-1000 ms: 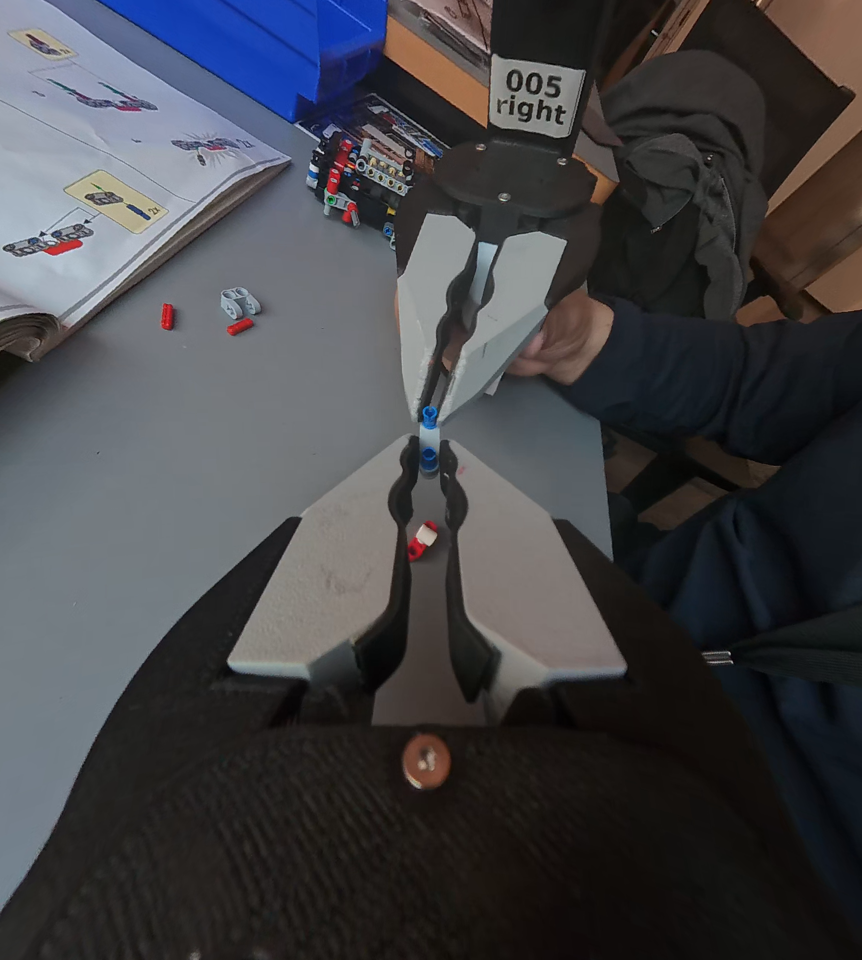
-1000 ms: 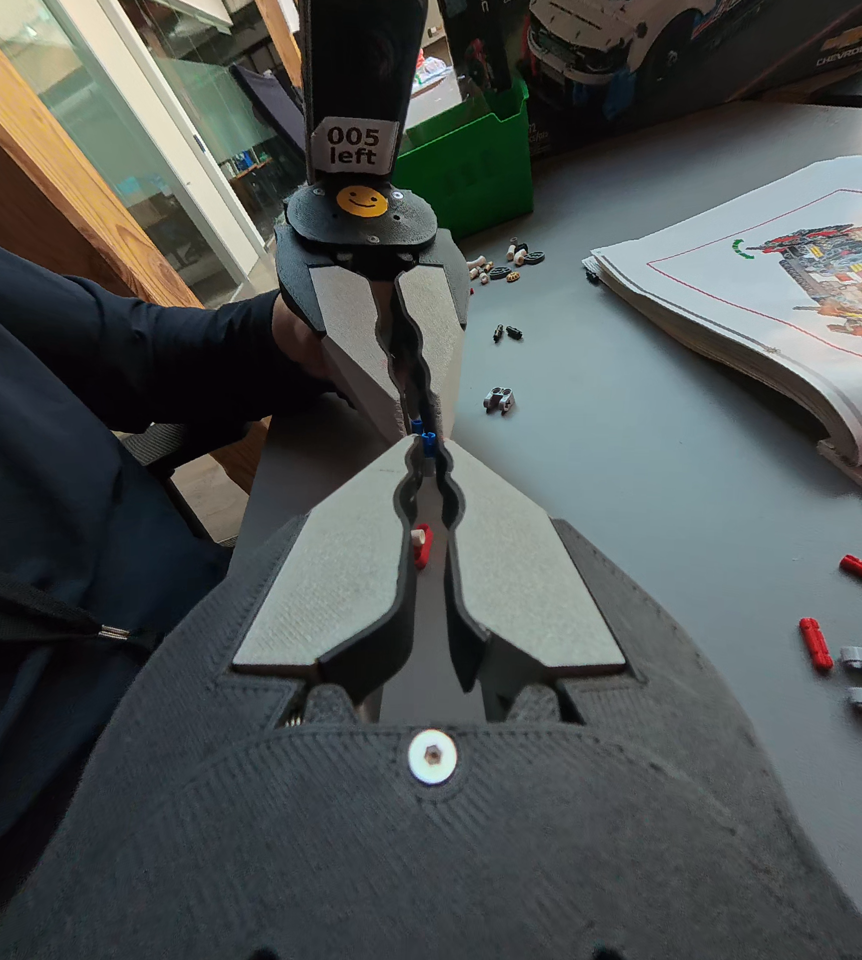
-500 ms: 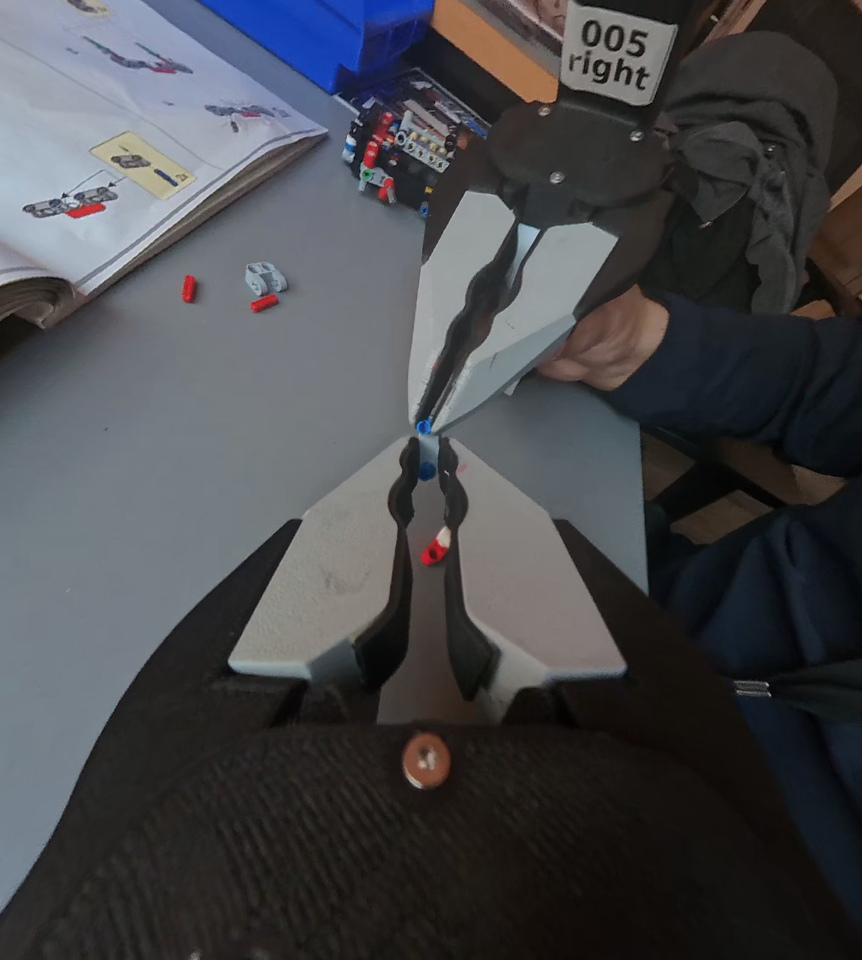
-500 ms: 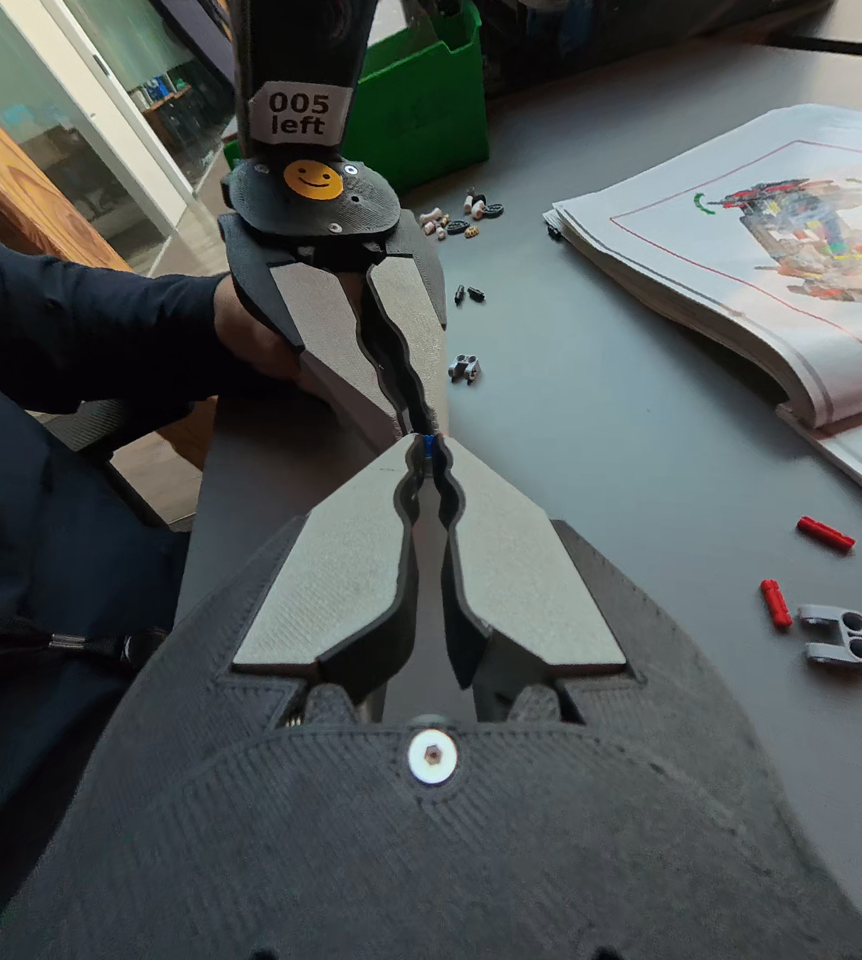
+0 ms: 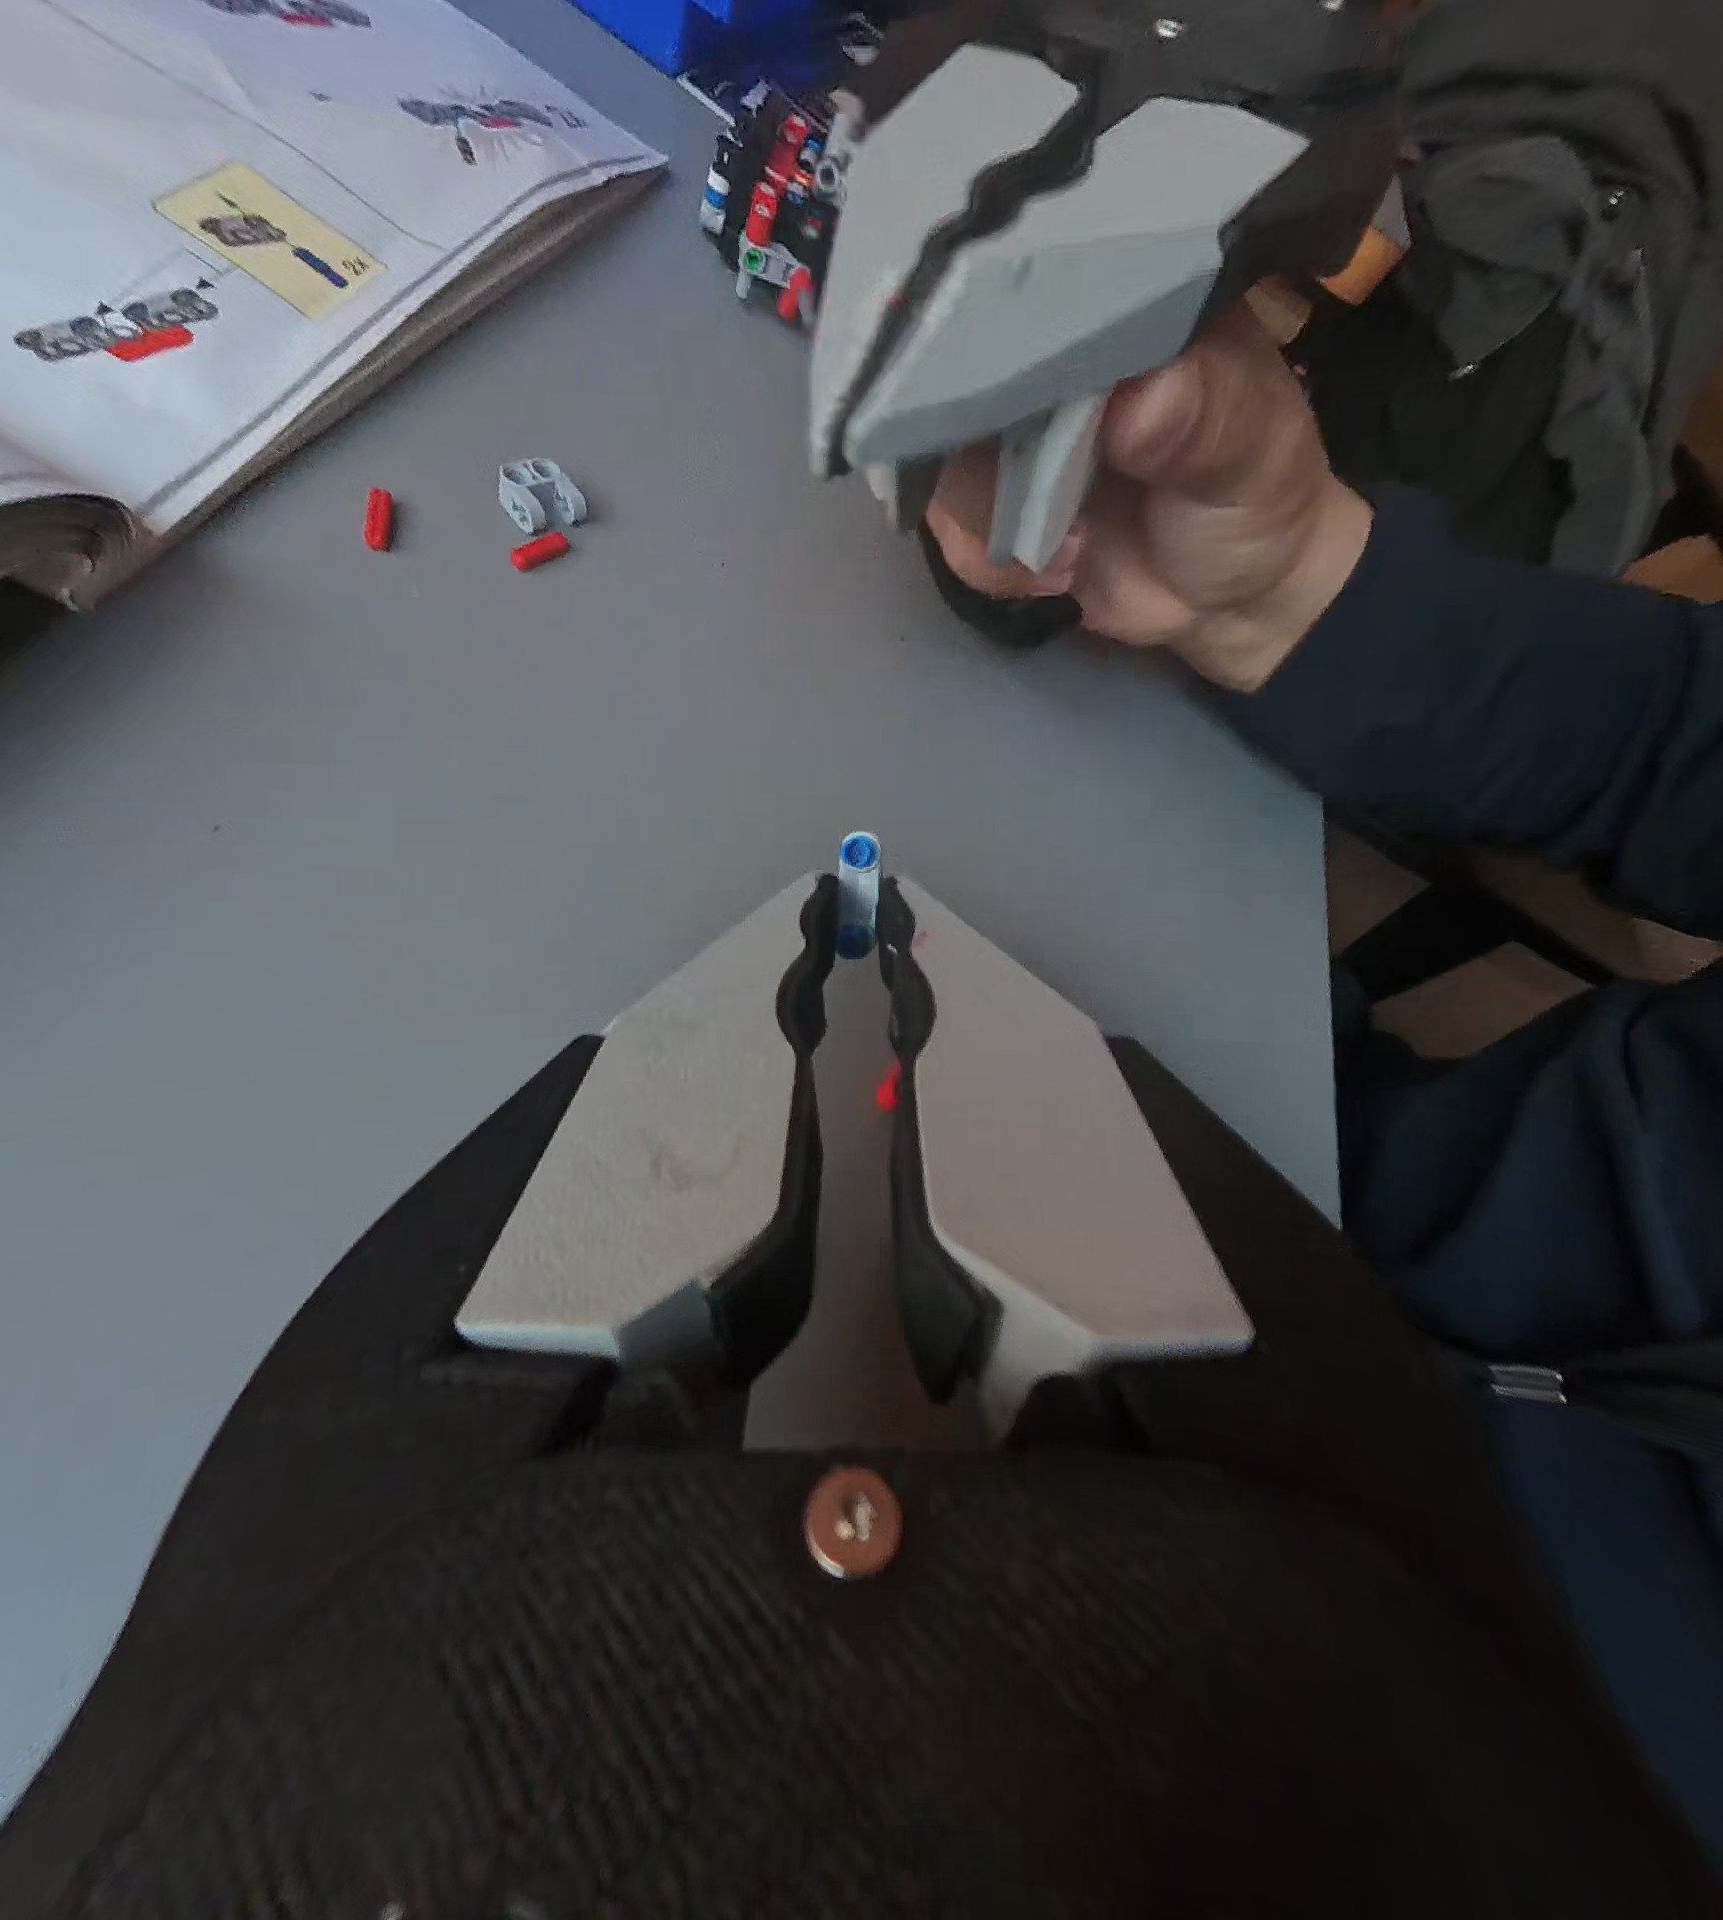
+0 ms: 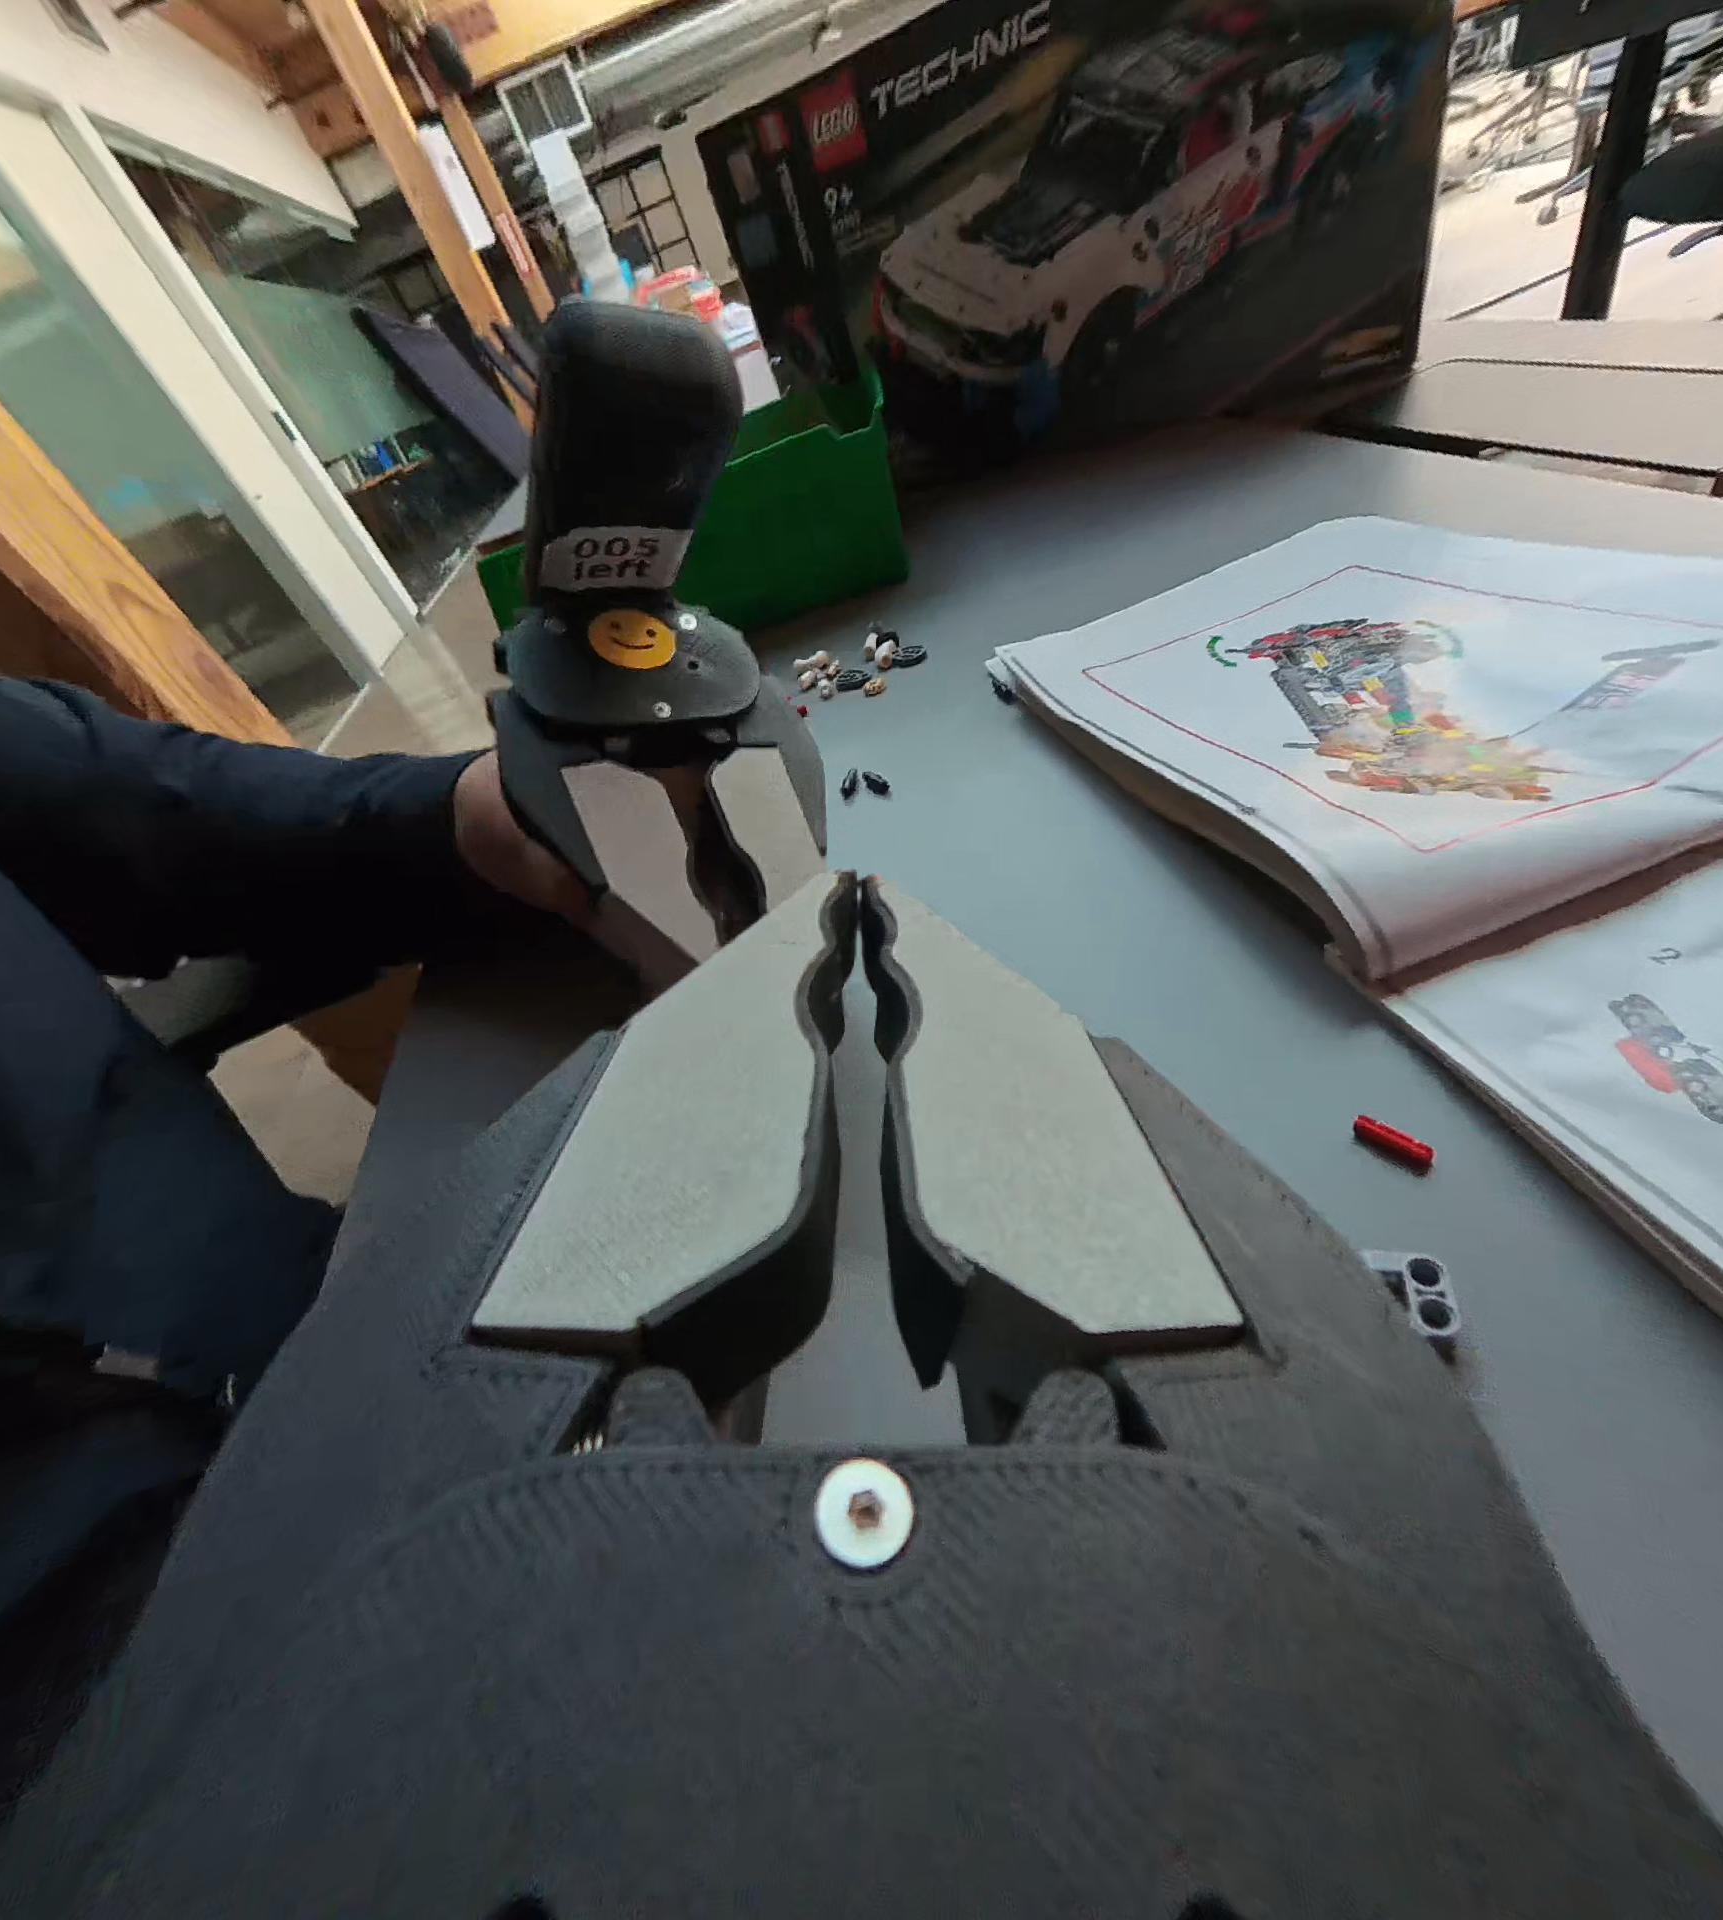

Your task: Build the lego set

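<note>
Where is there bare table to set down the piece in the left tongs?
Bare grey table lies ahead-left of the left tongs, bordered by the open booklet and the red pins. It is crowded beside the grey connector and the parts pile.

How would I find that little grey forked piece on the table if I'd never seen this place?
Start at the open booklet on the grey table. Just off its corner lie three small parts. The grey piece sits between two red pins, and is the only one with two round holes.
</note>
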Available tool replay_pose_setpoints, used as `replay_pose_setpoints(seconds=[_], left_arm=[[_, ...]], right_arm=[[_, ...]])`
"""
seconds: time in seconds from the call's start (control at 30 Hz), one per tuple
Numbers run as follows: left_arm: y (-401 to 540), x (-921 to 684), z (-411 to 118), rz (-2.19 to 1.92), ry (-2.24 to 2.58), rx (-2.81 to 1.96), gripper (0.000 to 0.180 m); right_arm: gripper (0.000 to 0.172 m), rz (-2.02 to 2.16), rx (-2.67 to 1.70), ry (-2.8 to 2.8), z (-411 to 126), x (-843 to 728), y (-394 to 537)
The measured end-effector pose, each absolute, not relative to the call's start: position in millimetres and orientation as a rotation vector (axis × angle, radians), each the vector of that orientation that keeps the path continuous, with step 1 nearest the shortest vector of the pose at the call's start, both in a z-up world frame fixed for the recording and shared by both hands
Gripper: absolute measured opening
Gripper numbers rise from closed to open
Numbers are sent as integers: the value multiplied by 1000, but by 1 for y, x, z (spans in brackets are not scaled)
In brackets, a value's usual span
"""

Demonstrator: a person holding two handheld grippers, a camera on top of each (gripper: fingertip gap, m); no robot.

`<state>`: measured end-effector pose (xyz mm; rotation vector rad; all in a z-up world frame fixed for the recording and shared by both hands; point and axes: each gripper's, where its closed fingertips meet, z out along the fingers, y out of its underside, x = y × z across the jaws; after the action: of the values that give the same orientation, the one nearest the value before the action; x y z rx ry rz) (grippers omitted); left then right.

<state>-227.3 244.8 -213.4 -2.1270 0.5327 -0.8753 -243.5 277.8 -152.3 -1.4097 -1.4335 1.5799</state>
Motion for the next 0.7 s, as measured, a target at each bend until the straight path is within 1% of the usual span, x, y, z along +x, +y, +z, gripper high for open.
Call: replay_pose_setpoints(seconds=[0.03, 0.07, 0.1, 0.2, 0.23, 0.33, 0.43, 0.47, 0.7], left_arm=[[246, -229, -212, -866, 532, -2120, 5], [246, -229, -211, -875, 541, -2119, 5], [245, -229, -212, -890, 548, -2127, 5], [245, -228, -217, -916, 550, -2146, 5], [244, -227, -218, -915, 556, -2152, 5], [245, -226, -215, -907, 566, -2150, 5], [244, -225, -216, -893, 588, -2165, 5], [243, -224, -217, -896, 596, -2172, 5], [240, -226, -218, -809, 654, -2198, 5]], right_arm=[[1, 1548, -1399, -1499, -158, -240, 274], [7, 1499, -1414, -1577, -168, -238, 270], [7, 1479, -1426, -1656, -179, -236, 263], [6, 1497, -1412, -1758, -187, -237, 247], [3, 1480, -1403, -1790, -190, -238, 244], [0, 1390, -1416, -1863, -202, -240, 243], [4, 1367, -1405, -1877, -203, -240, 243], [0, 1375, -1401, -1884, -203, -240, 242], [0, 1384, -1407, -1932, -207, -239, 237]])
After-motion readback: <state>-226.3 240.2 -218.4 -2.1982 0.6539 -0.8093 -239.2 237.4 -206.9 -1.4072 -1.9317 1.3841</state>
